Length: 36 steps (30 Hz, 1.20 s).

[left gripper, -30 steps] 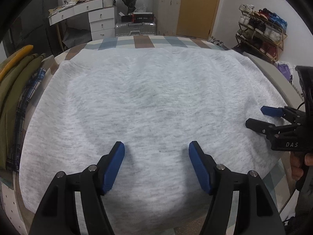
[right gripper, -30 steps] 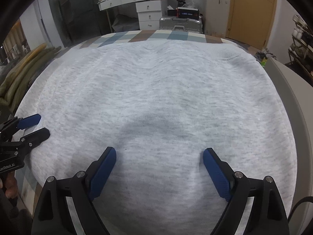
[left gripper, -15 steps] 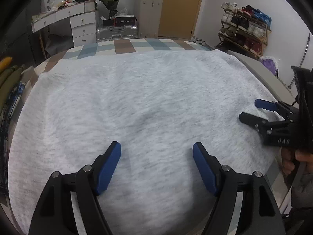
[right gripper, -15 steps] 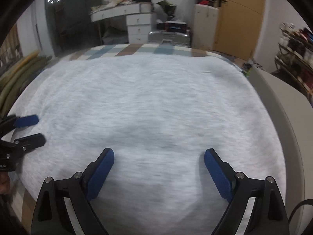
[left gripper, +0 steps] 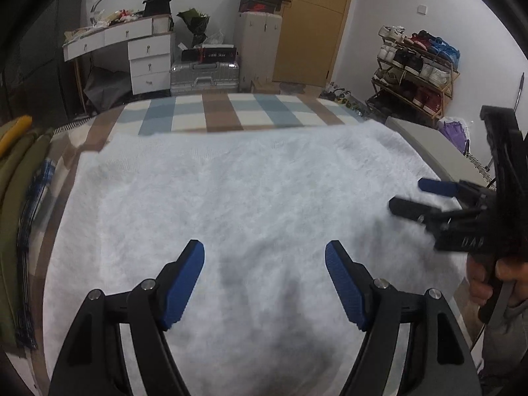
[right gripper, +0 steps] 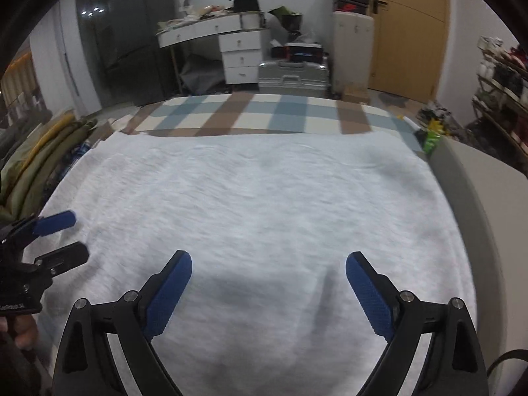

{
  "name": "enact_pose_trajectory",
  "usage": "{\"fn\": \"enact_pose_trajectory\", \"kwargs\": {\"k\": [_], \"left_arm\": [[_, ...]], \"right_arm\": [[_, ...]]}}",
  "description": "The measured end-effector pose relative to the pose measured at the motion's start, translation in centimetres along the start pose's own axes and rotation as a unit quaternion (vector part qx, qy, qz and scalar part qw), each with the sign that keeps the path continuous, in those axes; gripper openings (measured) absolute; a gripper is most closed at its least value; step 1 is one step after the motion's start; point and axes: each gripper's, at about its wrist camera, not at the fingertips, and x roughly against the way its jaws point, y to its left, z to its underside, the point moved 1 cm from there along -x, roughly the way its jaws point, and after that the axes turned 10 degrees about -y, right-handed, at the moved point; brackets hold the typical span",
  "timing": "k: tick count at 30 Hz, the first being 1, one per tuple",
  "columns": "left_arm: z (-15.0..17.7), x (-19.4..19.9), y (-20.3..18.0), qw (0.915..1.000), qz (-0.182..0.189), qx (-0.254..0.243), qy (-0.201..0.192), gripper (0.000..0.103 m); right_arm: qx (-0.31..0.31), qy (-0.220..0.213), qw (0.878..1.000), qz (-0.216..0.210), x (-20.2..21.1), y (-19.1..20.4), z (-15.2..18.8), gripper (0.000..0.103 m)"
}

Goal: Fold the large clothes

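A large light grey garment (left gripper: 237,204) lies spread flat over a checked bed cover; the right wrist view shows the same grey garment (right gripper: 264,198). My left gripper (left gripper: 264,254) hovers above its near edge, open, with only cloth below and nothing between the blue pads. My right gripper (right gripper: 269,264) also stands open over the near edge, nothing held. The right gripper (left gripper: 409,194) shows at the right of the left wrist view, held by a hand. At the left edge of the right wrist view the left gripper (right gripper: 69,234) appears.
The checked cover (left gripper: 217,112) shows beyond the garment's far edge. Folded olive and plaid clothes (left gripper: 19,178) lie along the left side. A grey bed edge (right gripper: 475,191) runs on the right. A white desk, suitcase, door and shoe rack (left gripper: 415,66) stand behind.
Both grippers have lifted and drawn back from the garment, so more of the checked cover and room shows. The left jaws have widened a little. The garment lies still.
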Motion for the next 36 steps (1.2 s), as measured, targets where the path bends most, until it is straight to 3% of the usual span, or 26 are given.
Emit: {"fn": "enact_pose_trajectory", "kwargs": {"k": [2,5,6,8,12,14,17,22,26,28,30,31,33,34,35,36], "left_arm": [[-1.3,-2.2,-0.3,0.9999,-0.008,-0.008,0.007,0.072],[-0.4,-6.6,0.3,0.9968,-0.032,-0.017,0.072,0.072],[0.2,-7.0,1.0,0.9966,-0.029,-0.005,0.077,0.074],[0.8,-6.4,2.1,0.9977,-0.01,0.007,0.067,0.075],[1.3,-5.3,2.6,0.9981,0.002,-0.009,0.061,0.074],[1.5,-5.2,2.2,0.9983,-0.007,-0.015,0.056,0.075],[1.4,-5.4,1.9,0.9982,-0.017,-0.02,0.053,0.075],[1.3,-5.6,2.1,0.9987,-0.019,-0.018,0.043,0.075],[1.3,-5.5,2.2,0.9989,-0.017,-0.017,0.039,0.075],[1.4,-5.5,2.2,0.9989,-0.016,-0.017,0.04,0.075],[1.4,-5.5,2.1,0.9989,-0.015,-0.018,0.04,0.075],[1.4,-5.5,2.2,0.999,-0.014,-0.018,0.039,0.075],[1.5,-5.4,2.1,0.999,-0.013,-0.017,0.038,0.075],[1.5,-5.5,2.2,0.9991,-0.012,-0.016,0.038,0.075],[1.5,-5.4,2.2,0.9991,-0.01,-0.016,0.037,0.075],[1.5,-5.4,2.2,0.9992,-0.01,-0.015,0.037,0.075]], "right_arm": [[-0.003,0.022,1.0,-0.02,-2.7,1.5,-0.3,0.096],[0.012,0.033,0.999,-0.005,-4.3,2.0,0.7,0.096],[0.026,0.028,0.999,0.007,-3.9,1.0,1.0,0.096],[0.06,0.019,0.995,0.083,-2.4,-1.6,2.2,0.096],[-0.05,0.035,0.989,0.131,-0.7,-10.3,3.6,0.097],[-0.072,0.033,0.989,0.121,0.1,-12.1,3.8,0.097],[-0.054,0.035,0.988,0.143,0.7,-10.6,2.6,0.097],[0.005,-0.005,0.998,0.057,-0.2,-2.5,-2.0,0.097],[0.032,0.017,0.999,-0.002,-4.8,2.3,-3.8,0.097],[0.045,0.041,0.998,0.008,-7.4,2.5,-3.3,0.098],[0.027,0.038,0.999,-0.01,-7.5,1.3,-2.9,0.098],[0.031,0.033,0.999,0.002,-7.2,0.4,-2.8,0.098],[0.038,0.032,0.998,0.048,-6.8,-2.1,-2.2,0.098],[0.04,0.038,0.993,0.101,-6.7,-4.3,-1.8,0.098],[0.018,0.038,0.991,0.127,-6.7,-6.8,-1.3,0.1],[-0.029,0.044,0.992,0.114,-6.5,-9.3,-1.0,0.1]]}}
